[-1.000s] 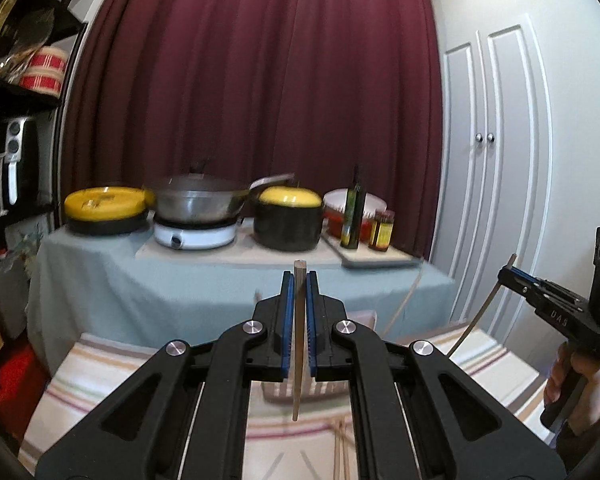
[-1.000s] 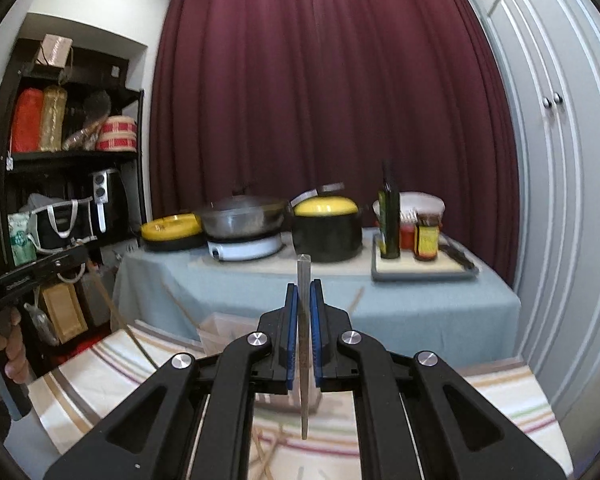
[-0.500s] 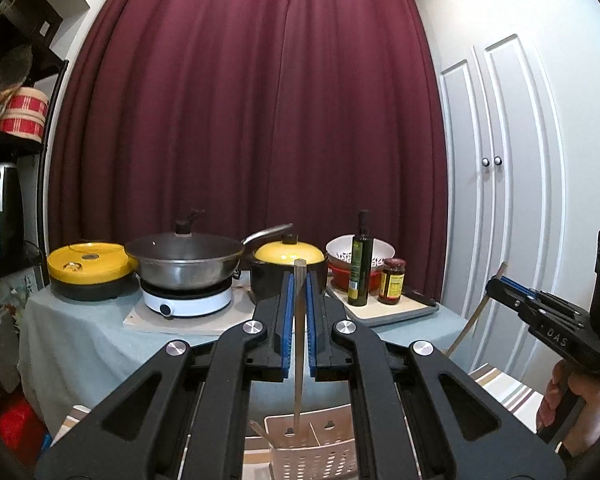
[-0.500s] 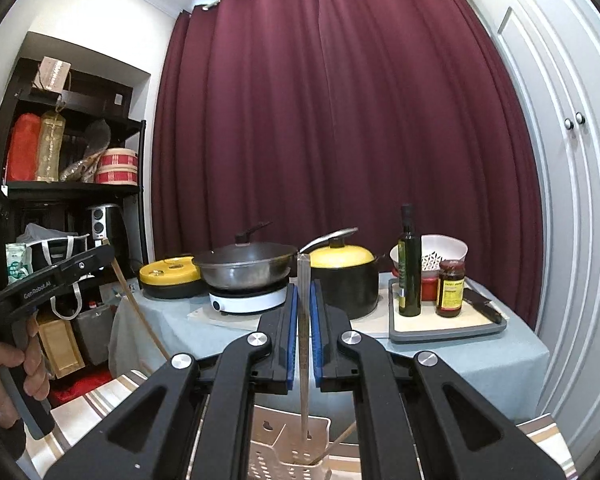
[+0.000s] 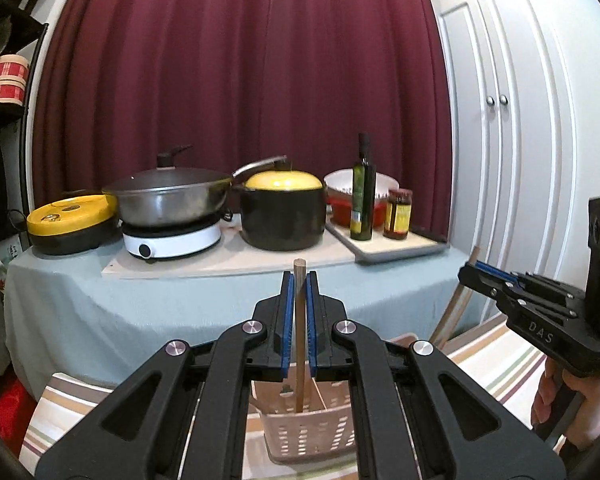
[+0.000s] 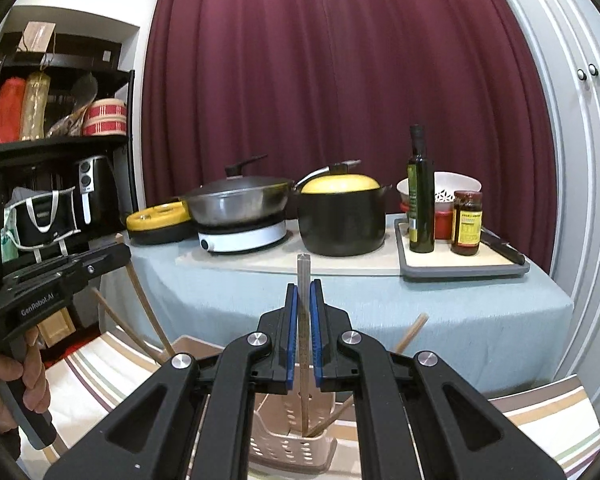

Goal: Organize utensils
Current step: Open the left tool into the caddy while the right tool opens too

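You are at the drop-in step: each gripper holds one chopstick upright over the perforated utensil basket (image 5: 312, 432), which sits on the striped cloth just below both grippers. Your left gripper (image 5: 299, 320) is closed on a wooden chopstick (image 5: 299, 344); its lower end reaches down to the basket's rim, though whether the tip is inside a compartment you cannot tell from here. Your right gripper (image 6: 303, 332) is likewise clamped on a greyish chopstick (image 6: 303, 344), and its tip appears to sit inside the basket, beside another stick (image 6: 332, 420) that already leans there. The bench (image 5: 172, 304) with the pots stands well behind the basket (it plays no part in this).

The next move likely calls for lowering each stick until its tip is clearly past the basket's rim and inside one compartment, then parting the pads just enough to let it slide. Keep the sticks vertical, or they may catch on the divider.
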A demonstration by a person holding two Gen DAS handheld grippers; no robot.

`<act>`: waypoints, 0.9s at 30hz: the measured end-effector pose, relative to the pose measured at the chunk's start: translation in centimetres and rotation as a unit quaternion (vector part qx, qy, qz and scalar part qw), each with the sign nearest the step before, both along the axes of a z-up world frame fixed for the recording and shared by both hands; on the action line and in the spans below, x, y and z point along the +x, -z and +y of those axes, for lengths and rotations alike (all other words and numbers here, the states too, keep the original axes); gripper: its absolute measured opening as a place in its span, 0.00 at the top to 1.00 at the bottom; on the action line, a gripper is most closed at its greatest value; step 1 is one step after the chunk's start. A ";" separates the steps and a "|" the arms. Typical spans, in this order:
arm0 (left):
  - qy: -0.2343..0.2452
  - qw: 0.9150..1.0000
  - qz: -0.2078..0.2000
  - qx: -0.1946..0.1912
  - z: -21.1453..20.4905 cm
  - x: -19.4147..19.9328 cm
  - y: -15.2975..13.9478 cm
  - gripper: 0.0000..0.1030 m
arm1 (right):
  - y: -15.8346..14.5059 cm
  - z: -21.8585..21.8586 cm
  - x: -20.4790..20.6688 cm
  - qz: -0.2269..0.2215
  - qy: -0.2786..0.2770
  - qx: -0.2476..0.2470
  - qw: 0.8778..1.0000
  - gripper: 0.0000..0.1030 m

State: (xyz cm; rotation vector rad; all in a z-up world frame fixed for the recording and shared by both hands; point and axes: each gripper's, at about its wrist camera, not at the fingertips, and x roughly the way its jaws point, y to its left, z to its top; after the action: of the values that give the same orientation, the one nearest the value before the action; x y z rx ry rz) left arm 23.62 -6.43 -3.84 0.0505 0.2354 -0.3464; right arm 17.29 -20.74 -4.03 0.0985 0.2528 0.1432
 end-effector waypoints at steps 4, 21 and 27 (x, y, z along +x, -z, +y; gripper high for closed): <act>0.002 1.000 0.001 0.003 -0.1 -0.5 0.5 0.80 | 0.0 0.2 -0.4 -0.005 0.004 -0.006 1.000 0.66; -0.019 1.000 0.000 -0.001 2.8 -8.7 1.3 0.61 | -0.3 -0.5 -9.3 -0.018 0.036 -0.020 0.999 0.47; -0.042 0.999 0.025 -0.005 4.3 -11.8 3.3 0.61 | 1.9 0.5 -12.4 0.002 0.048 -0.026 0.999 0.47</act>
State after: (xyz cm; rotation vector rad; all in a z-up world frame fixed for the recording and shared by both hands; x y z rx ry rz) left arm 11.82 -2.16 -7.16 0.0218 0.2844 -0.2647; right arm 4.85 -20.25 -5.89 0.0600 0.2555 0.0405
